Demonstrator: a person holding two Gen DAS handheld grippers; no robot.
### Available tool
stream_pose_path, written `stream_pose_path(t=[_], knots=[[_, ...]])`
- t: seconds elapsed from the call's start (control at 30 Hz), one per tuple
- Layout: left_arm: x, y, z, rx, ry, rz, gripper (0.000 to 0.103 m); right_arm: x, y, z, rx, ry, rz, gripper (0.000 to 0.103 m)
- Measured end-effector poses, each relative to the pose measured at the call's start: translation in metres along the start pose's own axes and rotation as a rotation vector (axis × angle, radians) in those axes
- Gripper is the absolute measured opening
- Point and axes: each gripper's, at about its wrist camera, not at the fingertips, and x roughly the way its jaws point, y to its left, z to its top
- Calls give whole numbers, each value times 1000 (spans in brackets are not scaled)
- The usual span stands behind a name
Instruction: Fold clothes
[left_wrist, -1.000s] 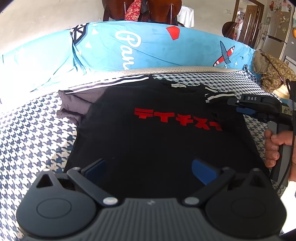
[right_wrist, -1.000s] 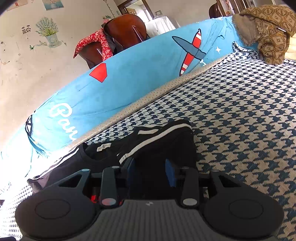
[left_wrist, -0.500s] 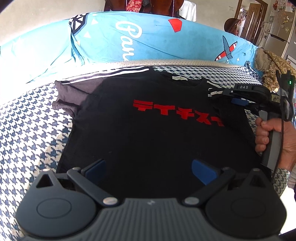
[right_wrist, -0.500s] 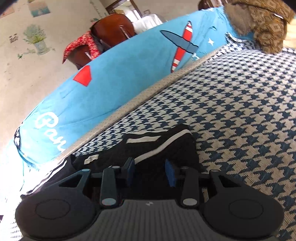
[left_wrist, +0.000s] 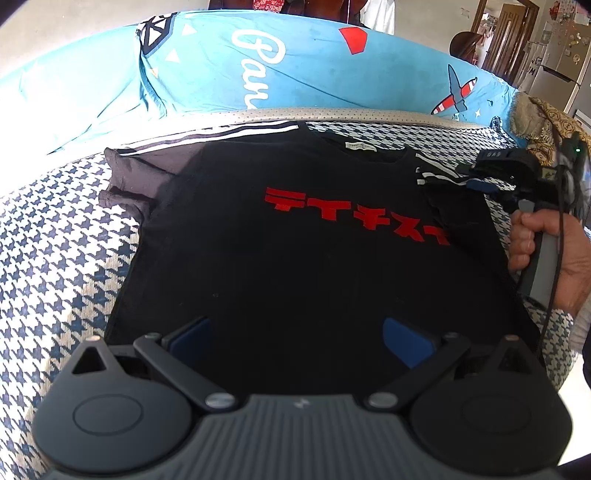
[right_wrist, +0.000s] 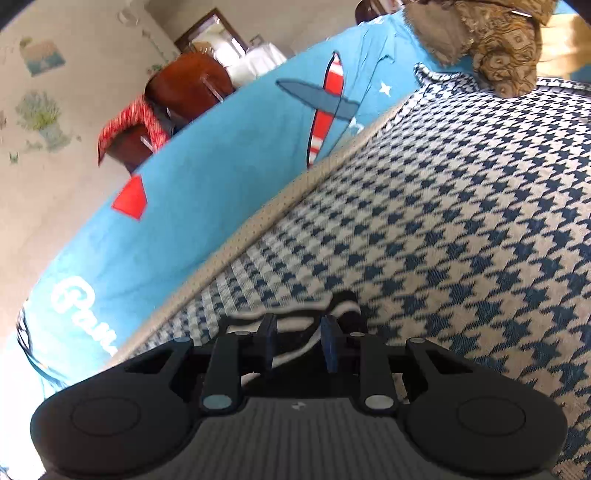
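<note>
Black t-shirt (left_wrist: 295, 258) spread flat on the houndstooth bed cover (left_wrist: 55, 266). Left gripper (left_wrist: 295, 339) spread wide above the near hem. Right gripper (right_wrist: 297, 341) pinching the striped sleeve (right_wrist: 295, 345) near the far edge.

We see our left gripper (left_wrist: 297, 338), black with ribbed grey housing, blue-padded jaws, silver screws; our right gripper (left_wrist: 476, 181) trails a black cable.

Left claw (left_wrist: 297, 341) spread wide, right claw (right_wrist: 298, 341) narrowed, hand (left_wrist: 543, 251) gripping handle
</note>
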Motion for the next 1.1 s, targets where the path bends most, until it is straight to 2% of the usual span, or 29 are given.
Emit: stream_pose_path(t=[0.13,0.3,0.73,0.77,0.8,0.9,1.1], knots=[[0,1,0,-6,0,-3,103,-11,-6,12,-3,-38,-20,27],[0,0,0,0,1,-5,103,-11,-14,11,-32,-8,-45,27],[5,1,-3,-5,17,0,103,8,0,3,-184,23,-57,28],[6,1,-3,-4,20,2,103,10,2,2,-196,26,-62,27],[7,1,-3,-3,23,5,103,12,3,2,-207,28,-67,21],[9,2,-3,-7,31,5,103,16,6,1,-232,29,-75,13],[13,1,-3,0,38,1,103,20,6,2,-210,-7,-109,10]])
